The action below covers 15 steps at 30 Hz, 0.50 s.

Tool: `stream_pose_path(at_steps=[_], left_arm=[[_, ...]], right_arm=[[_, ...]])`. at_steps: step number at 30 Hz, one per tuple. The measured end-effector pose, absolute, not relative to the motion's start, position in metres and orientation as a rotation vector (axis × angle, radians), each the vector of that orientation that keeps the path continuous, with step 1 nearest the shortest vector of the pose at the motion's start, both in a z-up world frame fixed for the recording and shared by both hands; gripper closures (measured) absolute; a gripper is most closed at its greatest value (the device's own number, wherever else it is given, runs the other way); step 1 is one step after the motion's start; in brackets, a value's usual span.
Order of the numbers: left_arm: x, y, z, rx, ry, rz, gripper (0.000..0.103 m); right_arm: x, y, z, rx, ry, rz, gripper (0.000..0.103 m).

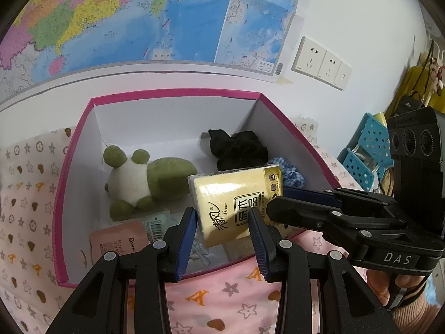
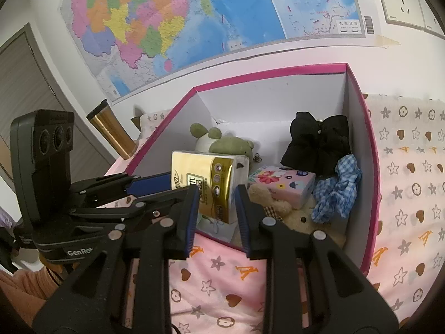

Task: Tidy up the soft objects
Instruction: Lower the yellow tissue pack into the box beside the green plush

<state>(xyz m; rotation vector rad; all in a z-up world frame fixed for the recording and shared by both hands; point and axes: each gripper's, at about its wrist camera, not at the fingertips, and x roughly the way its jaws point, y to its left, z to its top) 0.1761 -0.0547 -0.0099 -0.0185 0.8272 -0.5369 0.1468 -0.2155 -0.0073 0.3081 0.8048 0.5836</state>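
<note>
Several soft things already lie in the box (image 1: 172,93): panda (image 1: 133,178), black cloth (image 1: 239,147), scrunchie (image 2: 336,189). Left gripper (image 1: 221,217) and right gripper (image 2: 217,194) both seem clamped on the tissue pack (image 1: 233,203) above the box's 6 o'clock edge, not yet dropped.

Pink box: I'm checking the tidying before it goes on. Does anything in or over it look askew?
The yellow tissue pack hangs tilted over the near edge of the pink box. It is apparently pinched by both the left gripper and the right gripper, and is not yet laid down. Nothing looks spilled or damaged.
</note>
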Motion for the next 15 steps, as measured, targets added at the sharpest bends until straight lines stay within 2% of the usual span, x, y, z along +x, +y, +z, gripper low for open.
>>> stream_pose_path(at_steps=[15], left_arm=[[0.1816, -0.0584, -0.015, -0.015, 0.856, -0.528, 0.065]], right_arm=[[0.149, -0.217, -0.0112, 0.321, 0.815, 0.576, 0.073]])
